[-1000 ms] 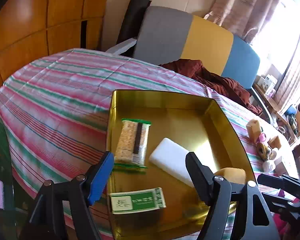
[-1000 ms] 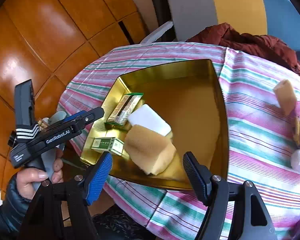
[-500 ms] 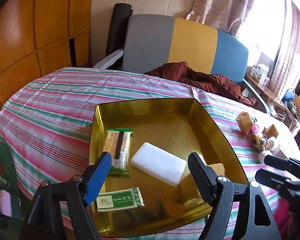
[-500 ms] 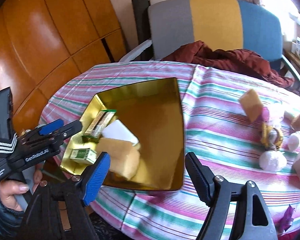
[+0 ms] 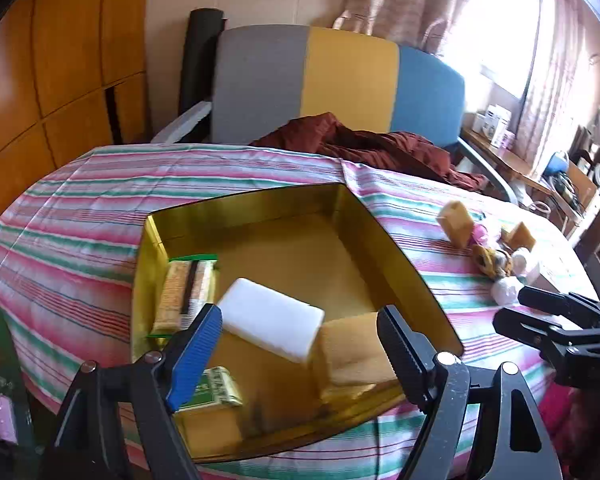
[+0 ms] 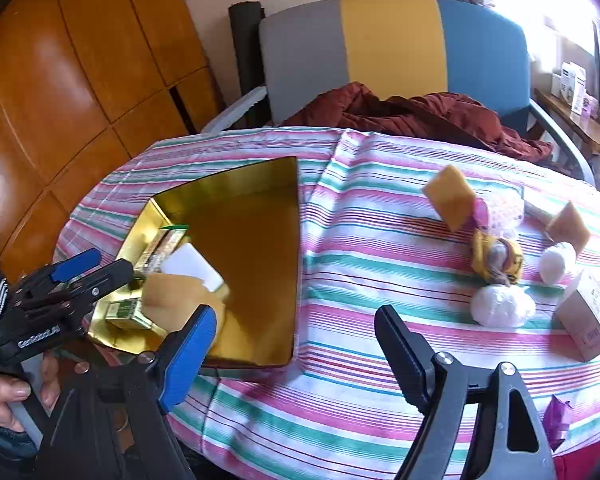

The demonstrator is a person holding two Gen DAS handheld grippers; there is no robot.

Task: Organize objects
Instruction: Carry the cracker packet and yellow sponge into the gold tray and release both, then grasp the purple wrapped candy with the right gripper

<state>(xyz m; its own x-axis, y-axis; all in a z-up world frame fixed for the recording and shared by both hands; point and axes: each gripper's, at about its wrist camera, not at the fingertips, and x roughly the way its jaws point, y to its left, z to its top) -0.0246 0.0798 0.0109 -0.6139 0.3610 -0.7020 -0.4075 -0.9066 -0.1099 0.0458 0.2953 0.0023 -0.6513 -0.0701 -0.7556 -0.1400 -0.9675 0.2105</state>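
Note:
A gold tin tray [image 5: 400, 256] [image 6: 260, 176] sits on the striped table. It holds a snack bar [image 5: 186, 292], a white block [image 5: 272, 324] [image 6: 192, 266], a tan sponge [image 5: 356, 352] [image 6: 176, 296] and a green box [image 5: 216, 392] [image 6: 124, 314]. My left gripper [image 5: 300, 344] is open and empty above the tray's near end. My right gripper [image 6: 292, 344] is open and empty over the cloth right of the tray. Loose on the cloth lie two tan sponges [image 6: 450, 196] [image 6: 568, 228], two white balls [image 6: 500, 306] [image 6: 556, 262], a yellow bundle [image 6: 496, 260] and a cardboard box [image 6: 588, 316].
A grey, yellow and blue chair [image 6: 392, 44] with a maroon cloth [image 6: 412, 112] on it stands behind the table. Wooden panels [image 6: 60, 72] fill the left. A purple scrap [image 6: 558, 420] lies at the table's near right edge.
My right gripper has swung right, away from the tray toward the loose things. My left gripper has pulled back and turned slightly right. The tan sponge stays in the tray.

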